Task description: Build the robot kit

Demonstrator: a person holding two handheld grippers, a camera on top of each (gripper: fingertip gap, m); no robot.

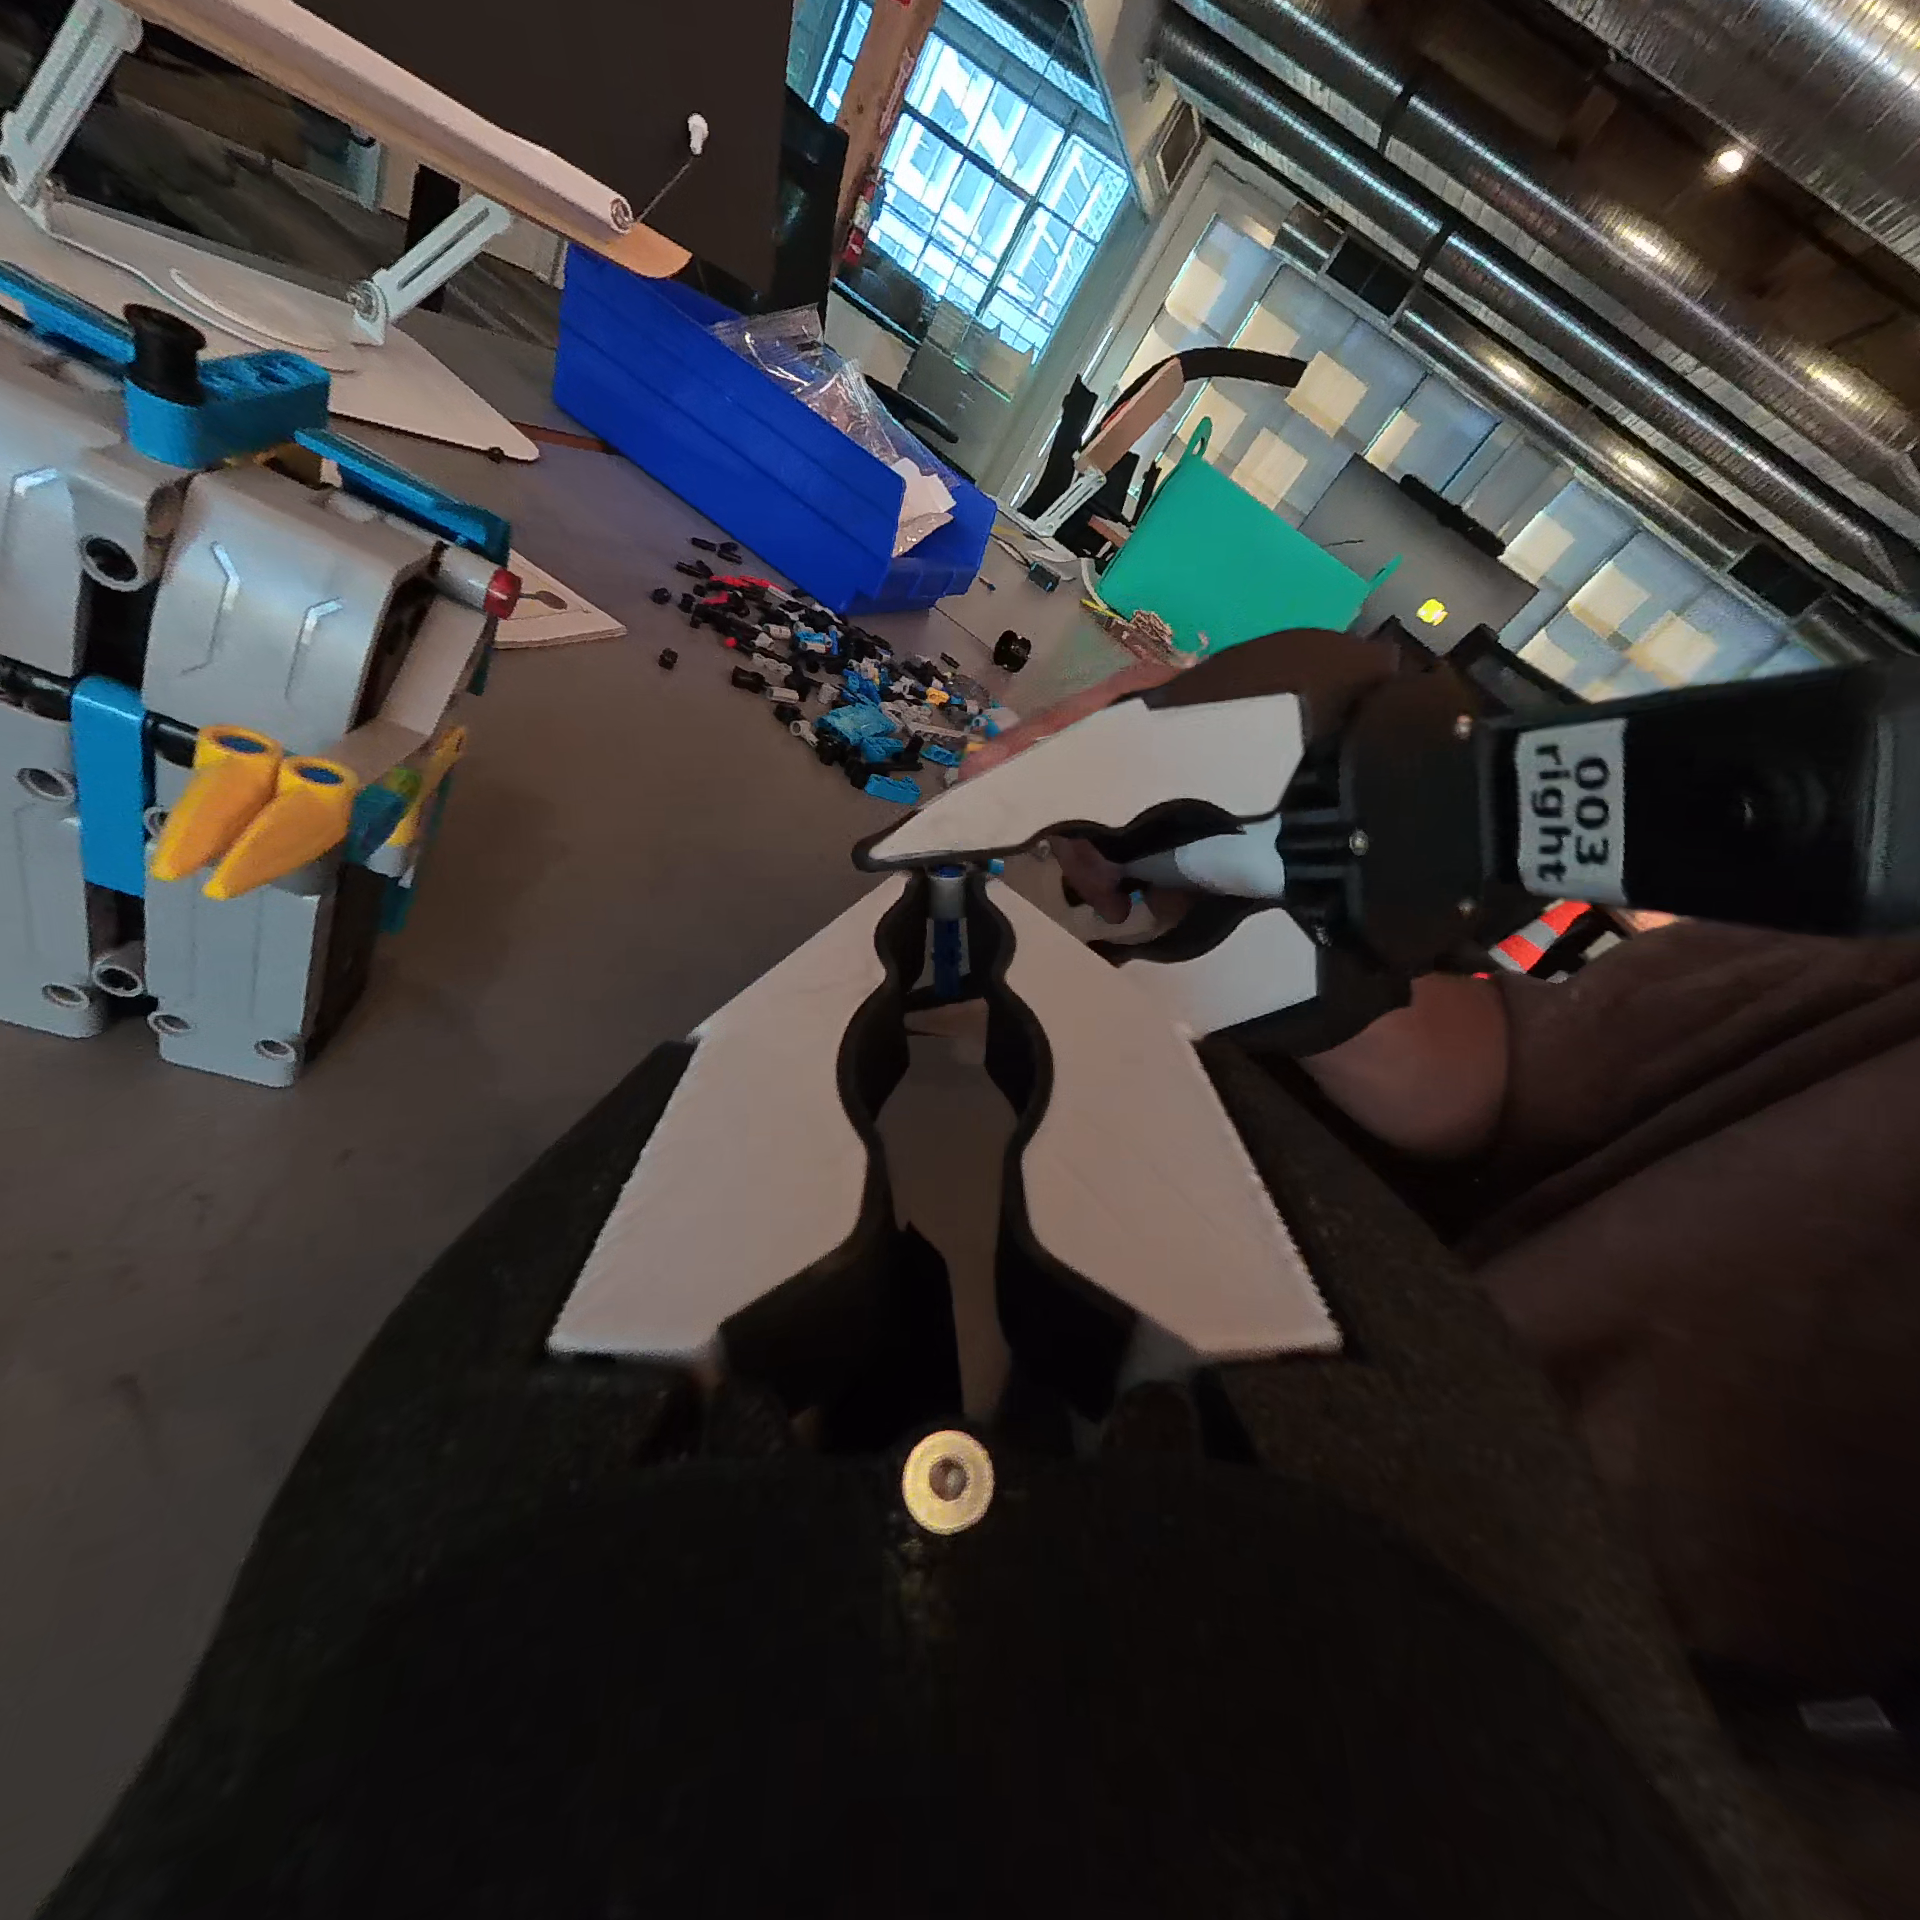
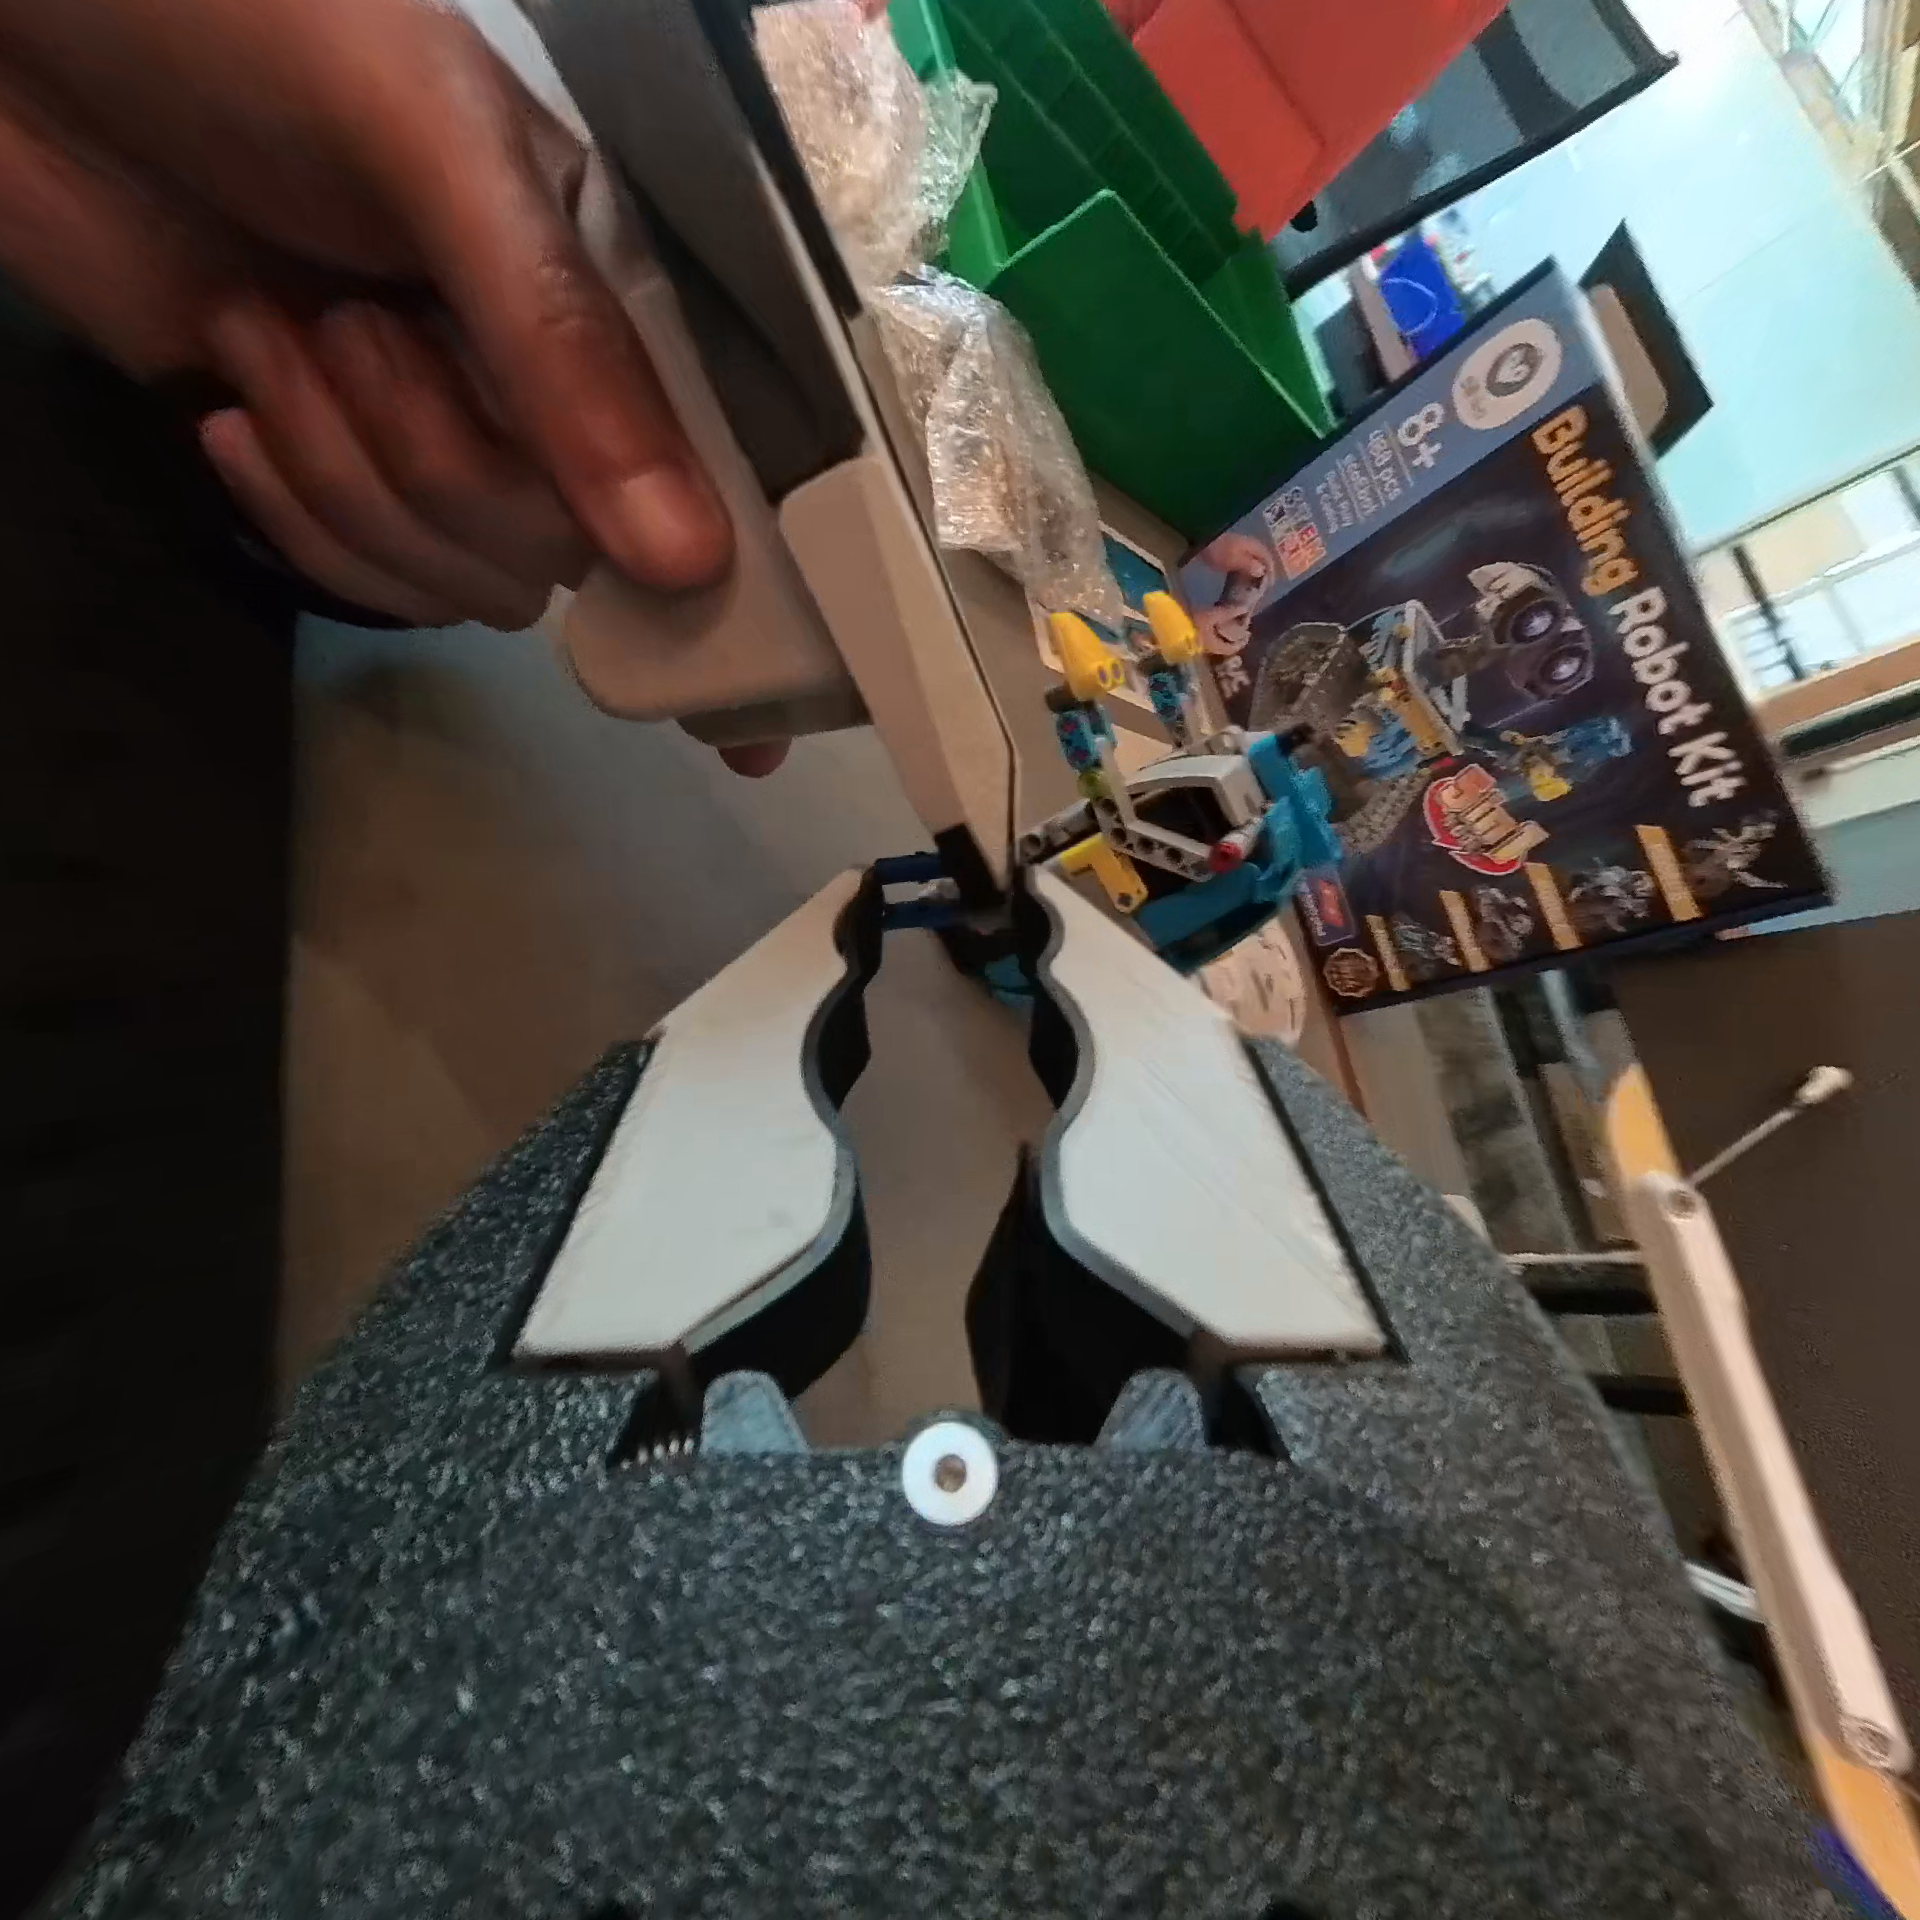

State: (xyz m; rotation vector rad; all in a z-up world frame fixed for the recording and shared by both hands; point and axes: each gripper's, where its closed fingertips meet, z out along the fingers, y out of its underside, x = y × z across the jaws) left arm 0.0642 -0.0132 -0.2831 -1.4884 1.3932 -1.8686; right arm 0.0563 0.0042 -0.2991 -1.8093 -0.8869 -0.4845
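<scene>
Left tongs (image 1: 948,899) pinch a small blue-grey pin (image 1: 948,920); right tongs (image 2: 951,899) stand slightly spread at its tip. Any twist could drop it.

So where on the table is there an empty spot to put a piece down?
The widest bare grey tabletop lies in front of the grey and blue toy robot, beside the left gripper. A smaller gap sits between the robot and the loose pile of small pieces. It is crowded by that pile, the blue bin and where both grippers meet.
</scene>
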